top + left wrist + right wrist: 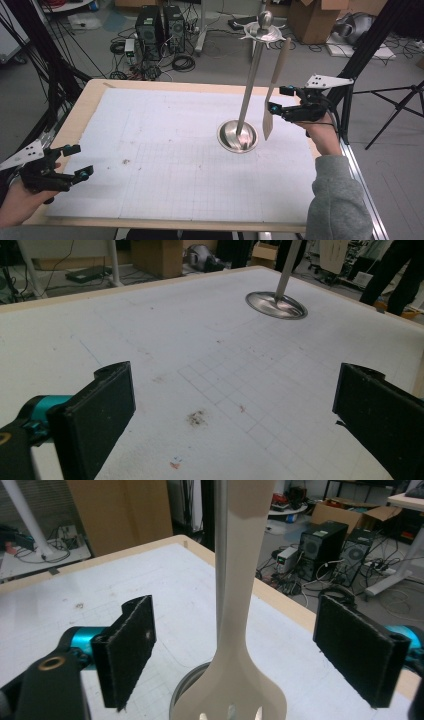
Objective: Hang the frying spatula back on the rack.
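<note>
A metal utensil stand (248,82) rises from a round dish base (238,136) on the right half of the white mat; its base (276,305) lies far off in the left gripper view. A beige slotted spatula (275,86) hangs from the stand's top ring, blade down. My right gripper (280,99) is open, its jaws level with the spatula's lower handle. In the right gripper view the spatula (243,605) hangs between the two black pads, touching neither. My left gripper (75,161) is open and holds nothing, low at the table's front left corner.
A white grid mat (170,160) covers the wooden table (85,97); a small dark smudge (196,417) marks it. On the floor beyond are computer towers (160,25), cables and cardboard boxes (315,17). Black frame legs and a tripod (400,105) stand to the right.
</note>
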